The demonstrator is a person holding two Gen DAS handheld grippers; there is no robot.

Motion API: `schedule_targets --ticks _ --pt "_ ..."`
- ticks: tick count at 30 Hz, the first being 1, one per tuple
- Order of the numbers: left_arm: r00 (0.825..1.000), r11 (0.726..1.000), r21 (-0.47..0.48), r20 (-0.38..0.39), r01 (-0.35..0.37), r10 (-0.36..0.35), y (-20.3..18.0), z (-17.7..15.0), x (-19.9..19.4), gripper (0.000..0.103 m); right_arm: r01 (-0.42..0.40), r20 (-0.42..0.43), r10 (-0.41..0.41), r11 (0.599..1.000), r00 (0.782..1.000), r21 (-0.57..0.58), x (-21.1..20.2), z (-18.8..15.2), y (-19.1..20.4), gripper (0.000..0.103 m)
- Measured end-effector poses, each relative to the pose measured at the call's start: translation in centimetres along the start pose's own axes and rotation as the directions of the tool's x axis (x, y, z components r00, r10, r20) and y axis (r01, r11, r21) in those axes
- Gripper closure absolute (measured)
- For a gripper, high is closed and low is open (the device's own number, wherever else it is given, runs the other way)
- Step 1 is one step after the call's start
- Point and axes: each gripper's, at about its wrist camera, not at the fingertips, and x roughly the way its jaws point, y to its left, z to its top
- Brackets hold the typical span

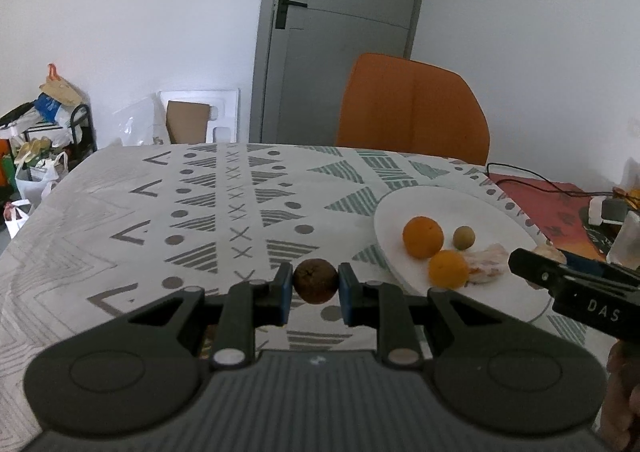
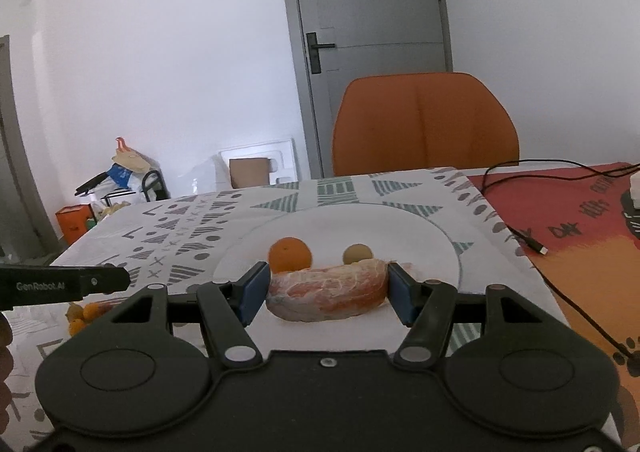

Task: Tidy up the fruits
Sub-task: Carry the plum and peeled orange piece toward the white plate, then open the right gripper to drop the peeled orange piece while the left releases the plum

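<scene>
My left gripper (image 1: pixel 315 286) is shut on a small brown round fruit (image 1: pixel 315 281), held above the patterned tablecloth left of the white plate (image 1: pixel 448 208). On the plate lie two oranges (image 1: pixel 423 237) (image 1: pixel 448 269), a small greenish fruit (image 1: pixel 464 238) and a peeled pomelo wedge (image 1: pixel 486 266). My right gripper (image 2: pixel 327 292) is shut on that pomelo wedge (image 2: pixel 328 292), over the near part of the plate (image 2: pixel 420 232). An orange (image 2: pixel 289 254) and the greenish fruit (image 2: pixel 358 254) sit behind it.
An orange chair (image 2: pixel 424 124) stands behind the table. A black cable (image 2: pixel 532 244) runs over a red mat (image 2: pixel 580 220) at the right. Small orange fruits (image 2: pixel 86 312) lie on the cloth at the left. Bags and a rack (image 1: pixel 44 140) stand on the floor.
</scene>
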Motion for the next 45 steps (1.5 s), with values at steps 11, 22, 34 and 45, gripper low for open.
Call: schedule_targets --ticks 11,22,34,45 --pt "1.0 0.999 0.03 0.003 0.023 -0.023 -2.6 0.9 1.2 0.081 0.005 -0.005 -0.005 1.0 1.0 0.02 0.4 -0.1 -2.1 0.043" --pt "0.998 0.996 0.052 -0.012 0.066 -0.065 -4.4 1.2 3.1 0.081 0.021 -0.021 -0.021 1.0 1.0 -0.012 1.0 -0.5 -2.0 0.022" --pt "0.993 0.99 0.085 -0.016 0.115 -0.115 -6.7 1.8 4.3 0.078 0.045 -0.026 -0.044 0.999 0.999 0.026 0.3 -0.5 -3.2 0.022" --pt "0.999 0.997 0.072 0.02 0.03 -0.032 -4.2 1.7 2.3 0.038 0.007 -0.032 -0.006 0.999 0.999 0.031 0.4 -0.6 -2.0 0.022"
